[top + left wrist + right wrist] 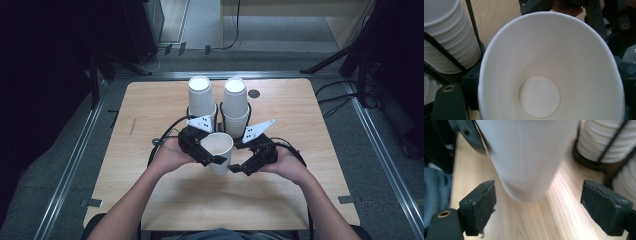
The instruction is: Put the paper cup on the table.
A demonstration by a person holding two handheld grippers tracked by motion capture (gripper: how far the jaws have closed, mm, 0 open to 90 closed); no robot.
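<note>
While the high view takes in the whole wooden table [150, 200], it gives no look inside the single paper cup [219, 150] held above the middle of the table; the left gripper view does, looking straight down its white wall past a faint side seam to the round bottom disc [539, 97]. That cup is tilted, mouth toward the left gripper [202, 152], whose jaws close on its rim, one dark pad [449, 102] showing outside the wall at lower left. The right gripper view gives the underside instead: the cup's tapered base [526, 185] hangs blurred above the wood grain, between two worn black pads [480, 206] that stand wide apart and touch nothing, so the right gripper [245, 166] is released. From above, both forearms come in from the bottom edge and angle inward, the hands meeting near the table's centre, each gripper pointing toward the other with the cup between them. Behind them, two stacks of upturned paper cups [200, 97] stand side by side in a black wire holder [252, 107]; the ribbed rims of a stack [451, 47] crowd the left gripper view's upper left corner.
</note>
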